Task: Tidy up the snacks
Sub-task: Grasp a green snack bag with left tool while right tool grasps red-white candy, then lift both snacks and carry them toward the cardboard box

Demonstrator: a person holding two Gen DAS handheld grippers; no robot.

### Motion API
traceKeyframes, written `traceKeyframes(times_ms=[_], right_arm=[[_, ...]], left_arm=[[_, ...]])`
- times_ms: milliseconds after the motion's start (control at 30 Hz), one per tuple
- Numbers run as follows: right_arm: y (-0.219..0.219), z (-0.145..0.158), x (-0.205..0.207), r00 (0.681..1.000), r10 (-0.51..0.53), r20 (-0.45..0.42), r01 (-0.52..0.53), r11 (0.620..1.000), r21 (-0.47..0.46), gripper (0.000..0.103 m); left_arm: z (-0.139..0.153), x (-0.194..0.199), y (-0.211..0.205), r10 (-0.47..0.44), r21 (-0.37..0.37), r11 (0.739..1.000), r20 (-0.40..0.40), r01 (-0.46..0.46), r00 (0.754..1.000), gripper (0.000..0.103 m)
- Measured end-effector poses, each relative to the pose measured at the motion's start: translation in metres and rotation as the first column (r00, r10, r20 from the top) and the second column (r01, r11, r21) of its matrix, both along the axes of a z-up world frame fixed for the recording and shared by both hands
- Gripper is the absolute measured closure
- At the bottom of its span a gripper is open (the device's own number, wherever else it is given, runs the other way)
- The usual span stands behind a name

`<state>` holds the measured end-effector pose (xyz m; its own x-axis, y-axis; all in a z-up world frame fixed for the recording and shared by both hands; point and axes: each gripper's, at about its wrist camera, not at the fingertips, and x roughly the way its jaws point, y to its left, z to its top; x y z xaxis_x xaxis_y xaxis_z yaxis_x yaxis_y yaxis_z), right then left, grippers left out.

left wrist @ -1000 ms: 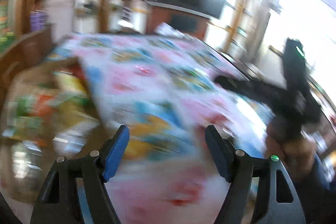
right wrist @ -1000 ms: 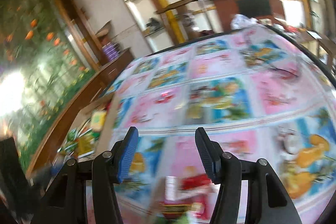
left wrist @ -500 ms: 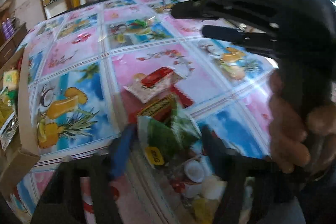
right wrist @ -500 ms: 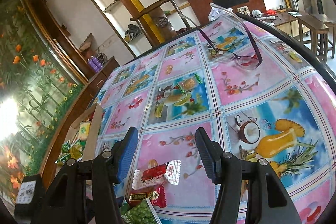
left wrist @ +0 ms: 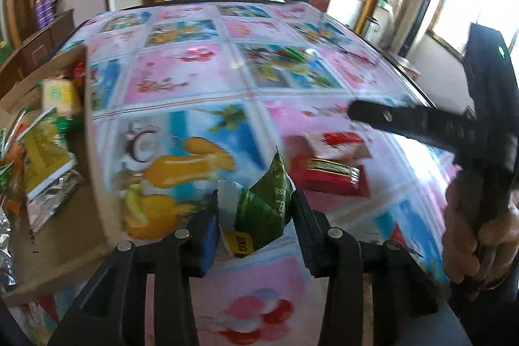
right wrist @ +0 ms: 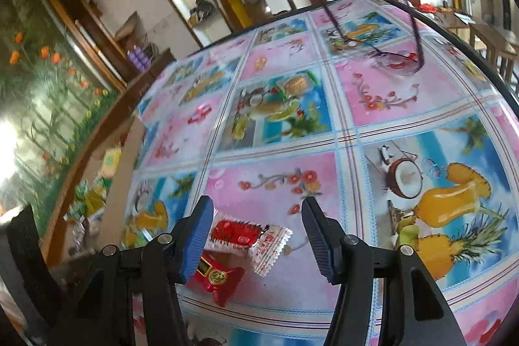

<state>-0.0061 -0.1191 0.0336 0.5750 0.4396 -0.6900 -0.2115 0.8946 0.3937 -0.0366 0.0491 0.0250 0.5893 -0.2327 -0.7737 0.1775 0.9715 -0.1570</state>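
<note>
Left wrist view: the left gripper (left wrist: 254,217) is pinching a green snack packet (left wrist: 264,204) above the fruit-print tablecloth (left wrist: 181,80).
The packet is looking crumpled, peaked, with a yellow label; the right gripper (right wrist: 256,234) is gaping wide over a red-and-white candy wrapper (right wrist: 246,235) lying beside a red packet (right wrist: 217,278).

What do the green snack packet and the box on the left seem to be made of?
Green snack packet: glossy printed plastic film, apparently; it creases into sharp folds. Brown open box: likely matte cardboard, given its plain brown flap.
</note>
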Motion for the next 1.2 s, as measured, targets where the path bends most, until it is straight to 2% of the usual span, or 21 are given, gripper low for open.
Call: traceKeyframes(times_ms=[167, 300, 400, 567, 700, 800, 900, 967, 1033, 1200], right_arm=[[0.024, 0.001, 0.009, 0.990, 0.131, 0.053, -0.121, 0.979, -0.163, 0.042], [0.019, -0.013, 0.021, 0.986, 0.164, -0.027, -0.166, 0.978, -0.128, 0.050], [0.021, -0.011, 0.012, 0.967, 0.253, -0.035, -0.255, 0.963, -0.085, 0.052], [0.034, -0.008, -0.009, 0.933, 0.359, -0.003, -0.356, 0.922, -0.154, 0.053], [0.030, -0.012, -0.002, 0.947, 0.321, -0.027, -0.322, 0.936, -0.146, 0.072], [0.035, -0.012, -0.003, 0.947, 0.321, -0.013, -0.317, 0.928, -0.195, 0.073], [0.052, -0.012, -0.012, 0.944, 0.329, 0.033, -0.302, 0.896, -0.326, 0.073], [0.055, -0.011, -0.014, 0.945, 0.325, 0.046, -0.290, 0.893, -0.345, 0.077], [0.050, -0.008, -0.013, 0.952, 0.300, 0.066, -0.262, 0.906, -0.332, 0.082], [0.038, 0.004, -0.014, 0.966, 0.227, 0.127, -0.186, 0.944, -0.272, 0.083]], left_arm=[[-0.001, 0.000, 0.008, 0.011, -0.024, 1.000, -0.002, -0.011, 1.000, 0.062], [-0.002, 0.002, 0.011, 0.010, -0.042, 0.999, -0.001, -0.010, 1.000, 0.062], [-0.003, 0.004, 0.011, 0.009, -0.042, 0.999, 0.000, -0.009, 1.000, 0.062], [-0.003, 0.004, 0.011, 0.010, -0.045, 0.999, -0.001, -0.010, 1.000, 0.062], [-0.003, 0.004, 0.011, 0.010, -0.041, 0.999, 0.001, -0.010, 1.000, 0.062], [-0.004, 0.007, 0.010, 0.006, -0.039, 0.999, 0.000, -0.006, 1.000, 0.062], [-0.004, 0.011, 0.006, 0.003, -0.026, 1.000, 0.000, -0.003, 1.000, 0.062], [-0.005, 0.013, 0.005, 0.004, -0.024, 1.000, 0.004, -0.004, 1.000, 0.061], [-0.005, 0.012, 0.005, 0.002, -0.035, 0.999, 0.017, -0.001, 1.000, 0.064], [0.003, 0.008, 0.008, 0.008, -0.069, 0.998, 0.076, -0.003, 0.997, 0.072]])
